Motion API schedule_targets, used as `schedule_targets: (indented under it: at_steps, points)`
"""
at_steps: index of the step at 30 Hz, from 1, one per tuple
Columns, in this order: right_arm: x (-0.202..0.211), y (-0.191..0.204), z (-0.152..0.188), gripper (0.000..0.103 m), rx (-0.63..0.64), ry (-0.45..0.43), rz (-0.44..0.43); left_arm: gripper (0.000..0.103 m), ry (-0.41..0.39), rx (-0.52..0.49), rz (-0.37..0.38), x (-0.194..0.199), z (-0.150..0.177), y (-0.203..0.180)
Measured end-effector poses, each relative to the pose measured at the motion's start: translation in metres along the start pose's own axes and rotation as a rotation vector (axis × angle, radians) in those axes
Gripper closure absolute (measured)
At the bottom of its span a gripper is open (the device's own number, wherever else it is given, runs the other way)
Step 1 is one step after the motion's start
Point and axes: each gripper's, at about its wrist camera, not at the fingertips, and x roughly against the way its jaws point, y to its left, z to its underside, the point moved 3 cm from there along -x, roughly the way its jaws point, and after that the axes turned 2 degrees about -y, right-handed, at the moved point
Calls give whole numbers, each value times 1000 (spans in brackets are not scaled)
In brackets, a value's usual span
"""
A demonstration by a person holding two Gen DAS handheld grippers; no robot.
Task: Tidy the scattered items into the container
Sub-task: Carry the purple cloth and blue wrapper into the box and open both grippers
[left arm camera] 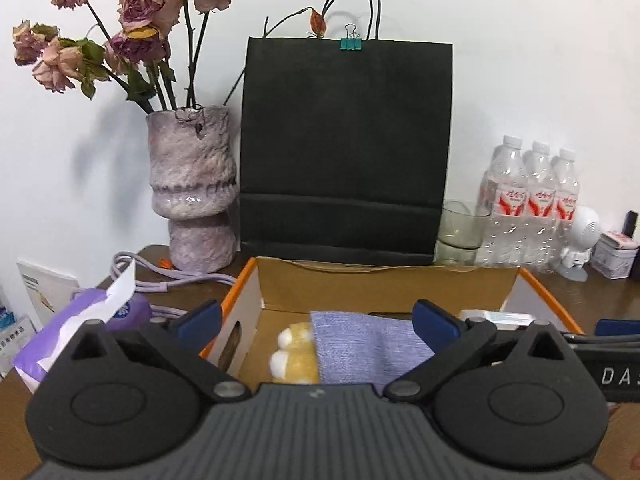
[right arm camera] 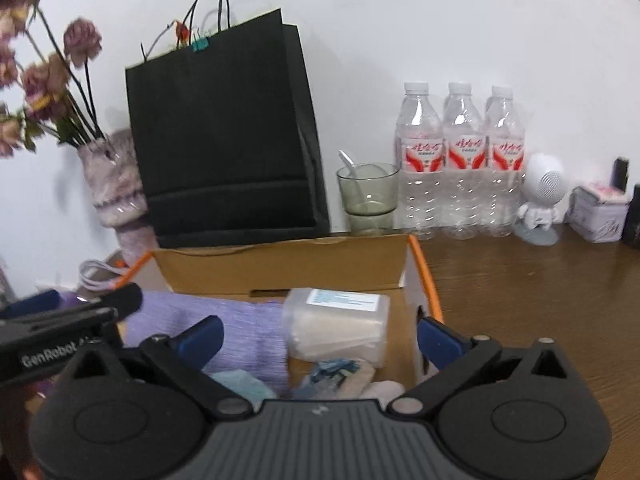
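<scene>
Left wrist: left gripper jaws wide apart, nothing held, over cardboard box; yellow plush then purple cloth lie in the box between its fingers. Right wrist: right gripper spread wide, empty; clear plastic case inside box just ahead.
</scene>
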Motion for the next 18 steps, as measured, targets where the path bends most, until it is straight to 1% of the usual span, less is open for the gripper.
schedule_targets:
  at_steps: [5, 18]
  points:
    - [2, 2, -1, 0, 16, -3, 7, 0, 0, -4, -11, 1, 1, 0]
    - [3, 3, -2, 0, 9, 1, 1, 0, -11, 5, -22, 2, -1, -1]
